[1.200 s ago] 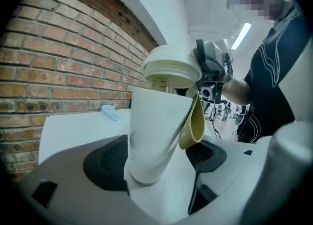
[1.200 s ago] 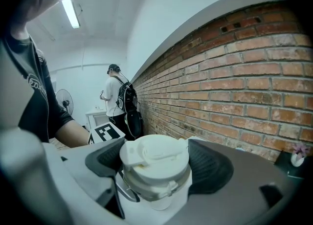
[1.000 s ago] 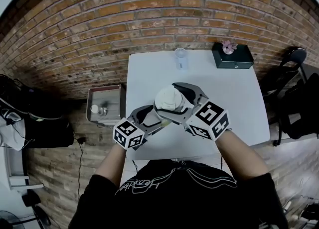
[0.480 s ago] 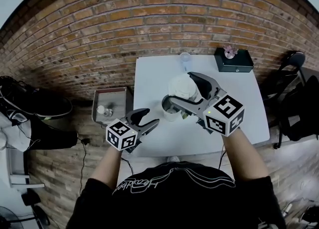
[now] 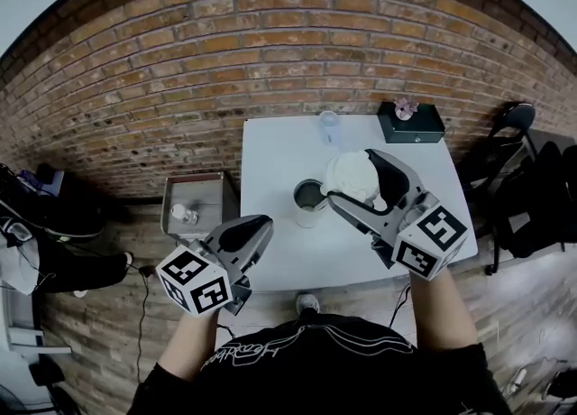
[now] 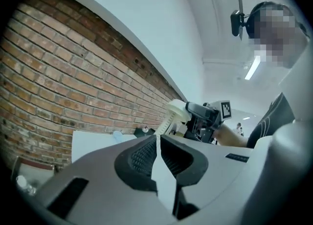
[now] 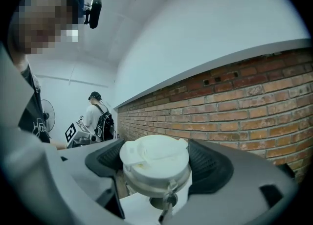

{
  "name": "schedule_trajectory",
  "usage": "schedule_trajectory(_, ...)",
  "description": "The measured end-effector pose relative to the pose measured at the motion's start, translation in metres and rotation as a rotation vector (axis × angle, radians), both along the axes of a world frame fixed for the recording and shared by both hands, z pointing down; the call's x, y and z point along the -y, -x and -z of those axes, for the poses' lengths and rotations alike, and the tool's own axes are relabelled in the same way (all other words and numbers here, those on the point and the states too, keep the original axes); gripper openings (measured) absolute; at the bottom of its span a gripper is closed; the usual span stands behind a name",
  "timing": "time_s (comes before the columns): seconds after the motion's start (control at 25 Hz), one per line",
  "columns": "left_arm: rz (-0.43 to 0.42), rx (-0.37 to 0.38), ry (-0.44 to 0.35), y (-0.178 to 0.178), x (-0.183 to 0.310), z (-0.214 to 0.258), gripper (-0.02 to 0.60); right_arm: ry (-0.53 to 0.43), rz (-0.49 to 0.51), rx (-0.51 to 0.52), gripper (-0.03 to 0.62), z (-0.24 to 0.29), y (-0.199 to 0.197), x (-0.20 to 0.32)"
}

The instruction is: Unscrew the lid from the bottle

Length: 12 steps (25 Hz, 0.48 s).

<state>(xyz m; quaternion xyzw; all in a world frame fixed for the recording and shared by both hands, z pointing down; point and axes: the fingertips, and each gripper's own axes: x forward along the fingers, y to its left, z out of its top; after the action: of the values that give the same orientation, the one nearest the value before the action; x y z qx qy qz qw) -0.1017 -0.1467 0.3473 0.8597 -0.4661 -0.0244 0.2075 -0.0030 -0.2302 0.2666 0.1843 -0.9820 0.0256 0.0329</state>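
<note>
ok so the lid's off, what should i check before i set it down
1. Lid clamped between the right gripper's jaws: ok.
2. Lid lifted clear of the bottle: ok.
3. Bottle upright and open on the white table: ok.
4. Left gripper has just been closing, nothing between its jaws: ok.
5. Bare table beside the bottle for the lid: ok.
6. Whether the bottle holds liquid: cannot tell.

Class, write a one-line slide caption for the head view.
Right hand-held gripper holds the white lid clear of the open bottle standing on the table.
</note>
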Motion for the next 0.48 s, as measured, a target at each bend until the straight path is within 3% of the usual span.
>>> schedule_trajectory(0.24, 0.009, -0.003, -0.074, -0.010, -0.042, 0.034, 0.049, 0.004, -0.032, -0.016, 0.397, -0.005, -0.017, -0.054)
schedule_trajectory(0.48, 0.002, 0.045, -0.091, -0.021, -0.079, 0.033, 0.048, 0.088, -0.057, -0.012, 0.397, -0.037, -0.031, -0.102)
